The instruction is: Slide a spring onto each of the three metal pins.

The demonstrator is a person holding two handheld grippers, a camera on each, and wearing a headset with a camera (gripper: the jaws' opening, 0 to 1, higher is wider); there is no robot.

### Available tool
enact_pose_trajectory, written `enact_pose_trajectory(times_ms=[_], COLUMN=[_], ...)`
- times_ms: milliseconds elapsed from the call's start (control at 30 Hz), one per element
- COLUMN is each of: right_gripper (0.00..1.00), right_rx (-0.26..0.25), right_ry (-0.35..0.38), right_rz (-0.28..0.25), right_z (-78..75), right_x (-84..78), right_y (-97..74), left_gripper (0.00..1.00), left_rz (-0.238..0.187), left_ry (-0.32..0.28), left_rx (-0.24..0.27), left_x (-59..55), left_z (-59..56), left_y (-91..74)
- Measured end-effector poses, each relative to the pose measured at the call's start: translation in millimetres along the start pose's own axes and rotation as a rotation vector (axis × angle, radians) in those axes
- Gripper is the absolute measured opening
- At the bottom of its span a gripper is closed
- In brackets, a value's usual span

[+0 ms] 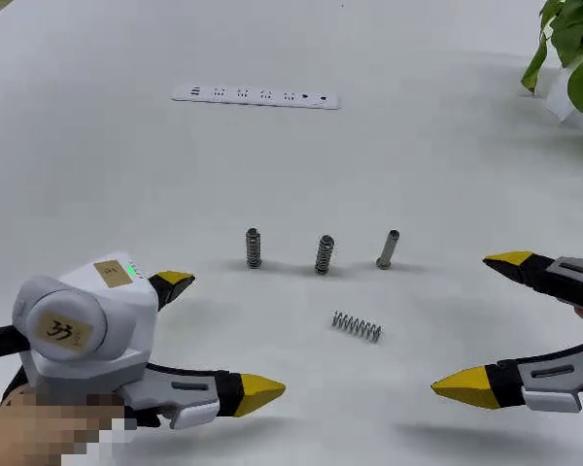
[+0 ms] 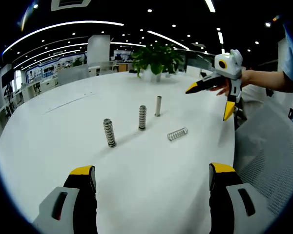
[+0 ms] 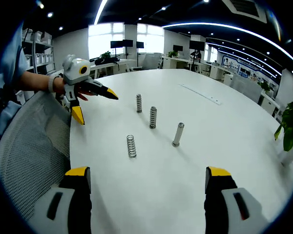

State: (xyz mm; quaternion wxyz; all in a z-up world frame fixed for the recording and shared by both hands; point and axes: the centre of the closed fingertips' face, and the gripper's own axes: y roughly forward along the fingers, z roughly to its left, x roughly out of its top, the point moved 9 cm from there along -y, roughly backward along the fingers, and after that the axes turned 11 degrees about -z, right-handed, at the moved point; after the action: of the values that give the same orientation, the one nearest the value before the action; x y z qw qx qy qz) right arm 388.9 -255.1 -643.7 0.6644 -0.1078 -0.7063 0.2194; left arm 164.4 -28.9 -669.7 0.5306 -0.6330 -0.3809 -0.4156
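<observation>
Spring (image 1: pixel 357 326), loose, lies flat on table (image 1: pixel 126 175) near bare pin (image 1: pixel 388 249); left gripper (image 1: pixel 219 335) and right gripper (image 1: pixel 481 323) gape wide, empty. Left gripper view: own jaws spread, nothing held. Right gripper view: likewise, spring (image 3: pixel 131 146) lying ahead.

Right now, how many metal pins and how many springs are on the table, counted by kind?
Metal pins: 3 (left pin, middle pin, right pin, bare).
Springs: 3 (left spring and middle spring on pins, loose spring lying on the table).
Total: 6.
</observation>
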Motion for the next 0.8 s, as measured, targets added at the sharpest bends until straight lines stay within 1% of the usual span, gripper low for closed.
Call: enact_pose_trajectory(times_ms=[33,67,233,267,333,433,467,533,600,633,667,700,767,800], right_gripper=[0.99,0.99,0.98,0.98,0.98,0.98,0.98,0.97,0.97,0.97,0.97,0.97,0.96,0.96], right_rx=[-0.004,-0.004,-0.005,-0.005,-0.007,-0.011,-0.013,-0.015,-0.017,-0.019,-0.021,-0.025,-0.028,-0.029], right_ry=[0.006,0.009,0.009,0.011,0.011,0.011,0.018,0.019,0.020,0.024,0.026,0.031,0.039,0.041], right_rz=[-0.005,-0.006,-0.003,-0.007,-0.008,-0.008,-0.007,0.000,0.000,-0.001,-0.001,-0.003,-0.004,-0.003], right_z=[-0.9,2.0,8.6,6.6,7.9,11.0,9.3,8.8,10.0,11.1,12.1,13.0,15.4,16.0], right_x=[-0.2,0.6,1.7,-0.2,-0.3,-0.7,-3.2,-6.0,-6.7,-7.2,-7.4,-8.5,-11.2,-12.8], right_y=[0.0,-0.7,-2.8,-4.0,-5.0,-6.8,-7.9,-9.6,-11.8,-13.6,-15.2,-16.7,-18.9,-19.7], left_gripper=[0.98,0.98,0.98,0.98,0.97,0.96,0.96,0.94,0.91,0.89,0.88,0.87,0.81,0.78], left_rz=[0.002,0.003,0.018,0.020,0.017,0.024,0.034,0.047,0.056,0.066,0.075,0.092,0.116,0.118], left_ry=[0.003,0.003,0.006,0.008,0.017,0.052,0.063,0.087,0.108,0.126,0.142,0.170,0.195,0.199], left_rx=[-0.004,-0.008,-0.036,-0.043,-0.058,-0.094,-0.112,-0.153,-0.186,-0.217,-0.232,-0.260,-0.309,-0.319], left_x=[0.1,0.0,-1.3,-0.5,2.9,6.4,7.7,11.6,13.6,16.0,17.2,18.0,21.4,22.9], left_z=[-2.2,-3.1,-4.1,-4.3,-6.3,-7.0,-7.5,-12.4,-12.6,-14.8,-15.7,-15.6,-19.5,-20.2], left_y=[1.0,1.7,4.4,5.0,8.4,14.9,18.7,25.2,29.6,33.3,36.2,40.5,48.0,51.1])
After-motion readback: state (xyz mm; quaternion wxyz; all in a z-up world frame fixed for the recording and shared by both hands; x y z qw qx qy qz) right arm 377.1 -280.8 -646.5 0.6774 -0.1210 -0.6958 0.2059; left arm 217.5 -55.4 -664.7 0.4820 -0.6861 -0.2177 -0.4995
